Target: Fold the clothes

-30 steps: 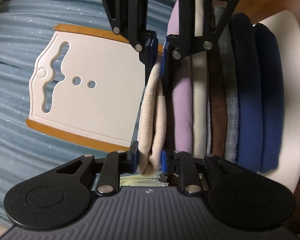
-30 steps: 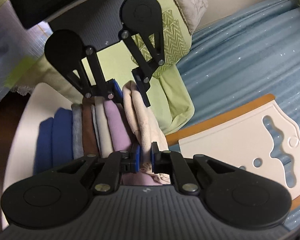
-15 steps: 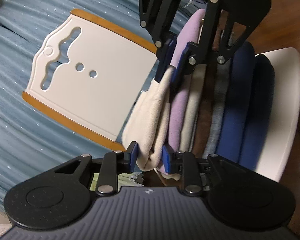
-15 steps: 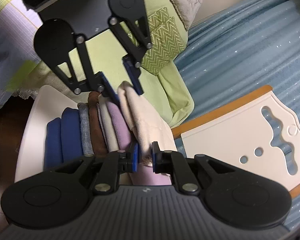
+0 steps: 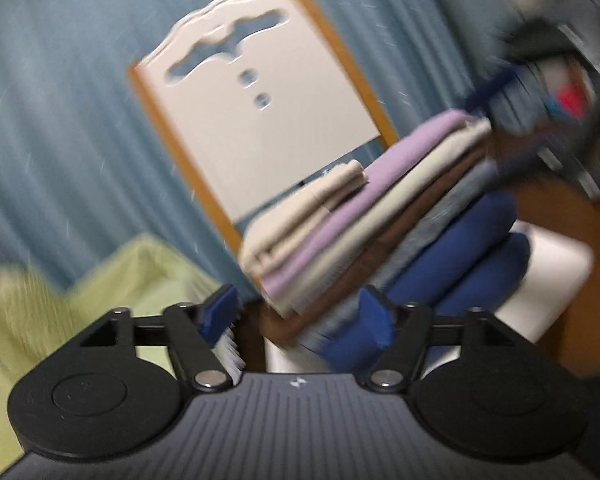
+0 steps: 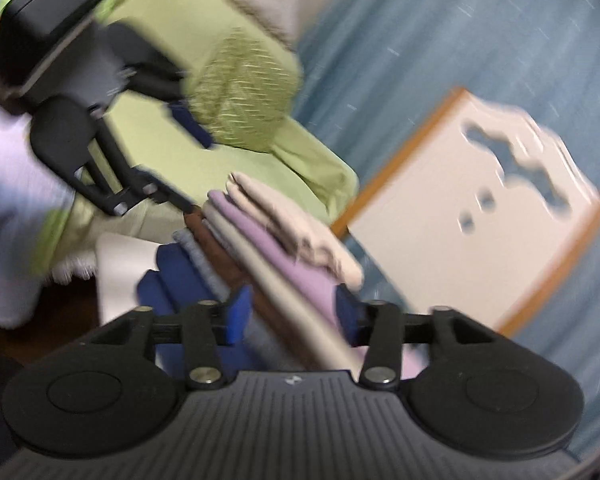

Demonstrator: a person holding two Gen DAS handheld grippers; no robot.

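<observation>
A folded beige cloth (image 5: 300,212) lies on top of a stack of folded clothes (image 5: 412,232) in lilac, cream, brown, grey and navy, resting on a white stool (image 5: 548,280). My left gripper (image 5: 298,314) has its jaws opening wide, pulled back from the stack, with nothing pressed between its pads. In the right wrist view the same beige cloth (image 6: 296,224) tops the stack (image 6: 260,264); my right gripper (image 6: 292,312) is also opening, its pads apart on either side of the stack's near end without gripping. The left gripper (image 6: 172,164) shows beyond the stack. Both views are blurred.
A white folding board with orange edges (image 5: 256,120) lies on the blue ribbed bedcover (image 5: 60,100), also the board (image 6: 480,216) right of the stack. A light green cushion (image 6: 236,92) and green sheet (image 5: 100,280) lie beside the stool.
Both grippers let go of the beige cloth and opened wide. Both drew back from the stack and rolled, so the stack now looks tilted. The cloth stays on top of the pile.
</observation>
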